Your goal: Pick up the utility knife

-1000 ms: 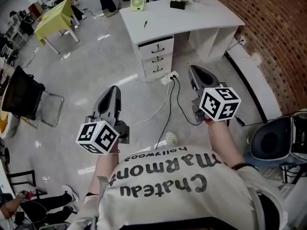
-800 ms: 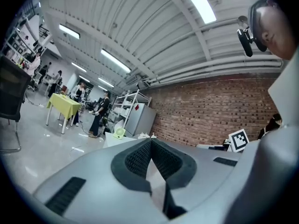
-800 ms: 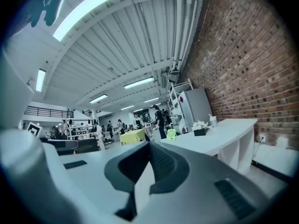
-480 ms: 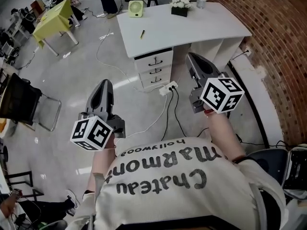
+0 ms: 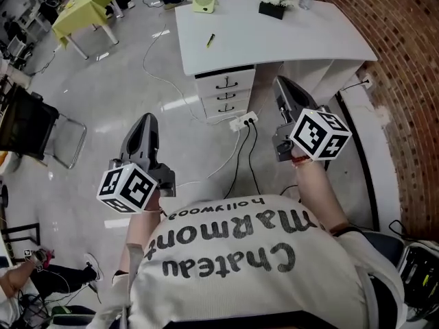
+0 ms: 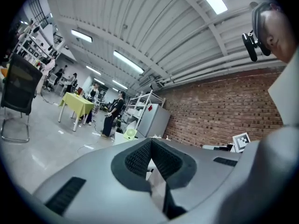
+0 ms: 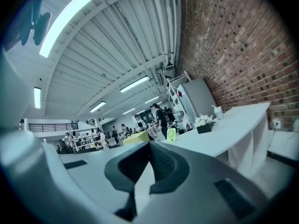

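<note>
Knife (image 5: 210,40) lies on the bench (image 5: 302,43); left claw (image 5: 146,121) and right claw (image 5: 280,83), both closed and empty, should open on arrival.

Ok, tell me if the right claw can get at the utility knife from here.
Probably not yet: the right claw is short of the desk, jaws shut, and the utility knife lies far across its top. Nothing blocks the way.

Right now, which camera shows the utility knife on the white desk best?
The head view: the utility knife lies in the open on the white desk, seen from above, though small. The right gripper view catches the desk nearly edge-on and no knife can be made out. The left gripper view shows no knife either.
</note>
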`<state>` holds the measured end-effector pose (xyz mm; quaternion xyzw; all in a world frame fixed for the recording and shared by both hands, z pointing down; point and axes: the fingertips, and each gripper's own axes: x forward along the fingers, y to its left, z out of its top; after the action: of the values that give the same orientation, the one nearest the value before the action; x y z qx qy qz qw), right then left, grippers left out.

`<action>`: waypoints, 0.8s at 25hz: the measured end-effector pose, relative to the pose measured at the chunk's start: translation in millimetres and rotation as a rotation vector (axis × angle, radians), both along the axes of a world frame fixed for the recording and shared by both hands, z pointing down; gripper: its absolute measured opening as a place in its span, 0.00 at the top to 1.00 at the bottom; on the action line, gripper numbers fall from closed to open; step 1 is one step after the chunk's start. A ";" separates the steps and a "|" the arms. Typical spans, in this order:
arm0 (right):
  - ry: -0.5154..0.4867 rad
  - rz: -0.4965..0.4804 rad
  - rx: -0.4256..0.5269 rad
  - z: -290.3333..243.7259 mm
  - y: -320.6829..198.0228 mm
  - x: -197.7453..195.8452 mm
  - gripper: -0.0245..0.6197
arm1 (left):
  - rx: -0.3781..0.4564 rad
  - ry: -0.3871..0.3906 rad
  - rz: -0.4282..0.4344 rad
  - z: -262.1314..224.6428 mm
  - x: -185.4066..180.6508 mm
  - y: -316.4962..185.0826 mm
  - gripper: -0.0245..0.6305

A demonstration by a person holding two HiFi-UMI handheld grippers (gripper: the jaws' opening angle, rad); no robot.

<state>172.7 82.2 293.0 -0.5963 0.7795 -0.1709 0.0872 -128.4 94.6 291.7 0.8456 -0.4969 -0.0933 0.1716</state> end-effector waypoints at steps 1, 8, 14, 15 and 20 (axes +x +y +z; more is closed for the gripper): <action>0.003 -0.002 -0.008 4.1 -3.2 1.2 0.96 | -0.010 0.003 -0.004 3.4 0.6 -3.5 0.96; 0.040 -0.010 -0.069 29.6 -30.7 10.4 0.96 | -0.054 -0.011 -0.004 18.3 14.4 -38.4 0.96; 0.032 -0.001 -0.097 42.9 -75.8 16.2 0.96 | -0.056 -0.017 0.022 21.5 22.7 -81.9 0.96; 0.031 0.001 -0.103 46.6 -84.4 16.3 0.96 | -0.058 -0.016 0.019 23.6 21.6 -91.0 0.96; 0.038 -0.010 -0.127 54.9 -135.9 13.8 0.96 | -0.063 -0.001 0.008 24.7 20.2 -150.4 0.96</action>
<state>186.5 -53.7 347.9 -0.5998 0.7716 -0.2092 0.0333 -108.3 -55.8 316.4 0.8417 -0.4964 -0.0763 0.1983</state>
